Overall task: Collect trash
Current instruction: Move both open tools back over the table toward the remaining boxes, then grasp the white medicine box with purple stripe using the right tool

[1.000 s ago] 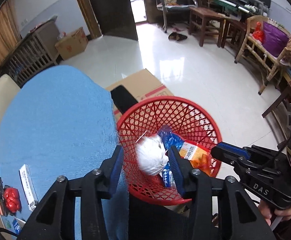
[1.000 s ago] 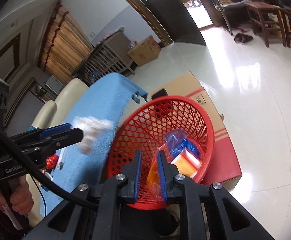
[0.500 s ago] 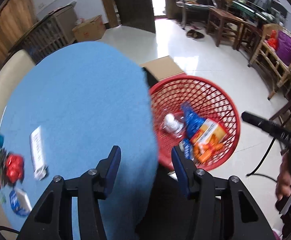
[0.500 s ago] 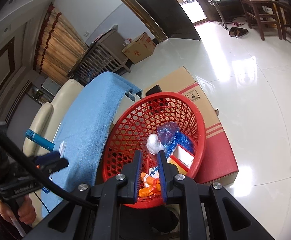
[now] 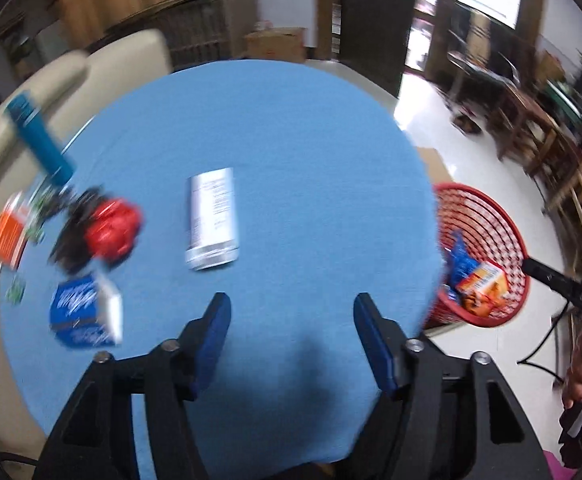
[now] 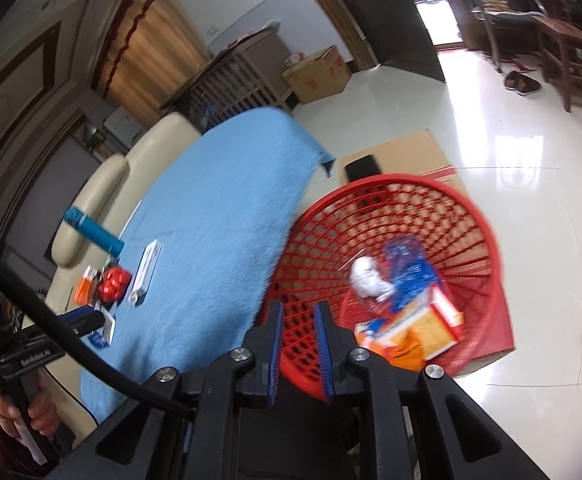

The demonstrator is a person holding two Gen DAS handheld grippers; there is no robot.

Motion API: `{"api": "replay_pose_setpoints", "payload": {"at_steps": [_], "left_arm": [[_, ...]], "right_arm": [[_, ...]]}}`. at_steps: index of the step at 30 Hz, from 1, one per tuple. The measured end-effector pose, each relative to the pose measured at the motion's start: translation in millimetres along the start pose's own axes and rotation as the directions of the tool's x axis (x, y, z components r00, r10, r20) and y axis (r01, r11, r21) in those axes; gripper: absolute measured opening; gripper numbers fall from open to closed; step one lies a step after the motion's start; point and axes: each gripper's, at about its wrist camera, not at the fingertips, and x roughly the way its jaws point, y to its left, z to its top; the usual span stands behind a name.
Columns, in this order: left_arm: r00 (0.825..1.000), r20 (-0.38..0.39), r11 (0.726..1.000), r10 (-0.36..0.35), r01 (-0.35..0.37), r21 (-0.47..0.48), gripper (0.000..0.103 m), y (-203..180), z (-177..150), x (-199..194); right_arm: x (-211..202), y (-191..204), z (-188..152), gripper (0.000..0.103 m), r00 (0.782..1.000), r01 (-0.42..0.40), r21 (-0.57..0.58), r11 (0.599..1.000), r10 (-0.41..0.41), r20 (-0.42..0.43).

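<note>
My left gripper (image 5: 291, 312) is open and empty above the near part of the blue table (image 5: 291, 160). On the table lie a white box (image 5: 212, 224), a red and black wrapper (image 5: 107, 230), a blue and white carton (image 5: 85, 316), an orange packet (image 5: 7, 234) and a blue tube (image 5: 39, 138). The red basket (image 6: 471, 216) stands on the floor at the table's right and holds a white wad (image 6: 367, 276), a blue wrapper (image 6: 409, 268) and orange packets (image 6: 415, 332). My right gripper (image 6: 297, 316) is empty, jaws a narrow gap apart, at the basket's near rim.
A flat cardboard box (image 6: 411, 152) lies under the basket on the shiny floor. A cream sofa (image 5: 71, 76) runs behind the table. Wooden chairs (image 5: 531, 128) stand at the right. The other gripper shows at the right edge of the left wrist view (image 5: 563, 288).
The white wad left my left gripper and dropped into the basket. My left gripper then swung left from the basket to over the table. My right gripper shifted slightly left.
</note>
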Motion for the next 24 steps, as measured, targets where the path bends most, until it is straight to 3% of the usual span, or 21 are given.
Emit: {"api": "replay_pose_setpoints", "payload": {"at_steps": [5,13,16,17,18,19,24], "left_arm": [[0.999,0.009,0.988,0.043,-0.041,-0.148,0.065,70,-19,-6],[0.994,0.01,0.938,0.105,-0.095,-0.333,0.065,163,-47,-12],[0.994,0.009,0.92,0.111,-0.099,-0.378,0.066,186,-54,-11],[0.994,0.009,0.915,0.111,-0.099,-0.392,0.066,194,-57,-11],[0.994,0.008,0.909,0.11,-0.097,-0.405,0.066,201,-58,-9],[0.994,0.008,0.905,0.108,-0.094,-0.415,0.066,207,-60,-7],[0.997,0.017,0.9,0.075,-0.061,-0.431,0.066,229,-65,0]], "right_arm": [[21,32,-4,0.019,0.998,-0.005,-0.066,0.998,0.001,-0.061],[58,93,-8,0.024,0.987,-0.047,-0.184,0.982,0.018,-0.159],[73,121,-8,0.033,0.981,-0.088,-0.24,0.967,0.041,-0.192],[80,133,-8,0.042,0.977,-0.107,-0.26,0.96,0.053,-0.204],[83,139,-8,0.063,0.976,-0.114,-0.27,0.956,0.057,-0.211],[89,150,-7,0.07,0.975,-0.12,-0.286,0.951,0.059,-0.213],[110,188,-2,0.071,0.978,-0.111,-0.364,0.925,0.037,-0.205]]}}
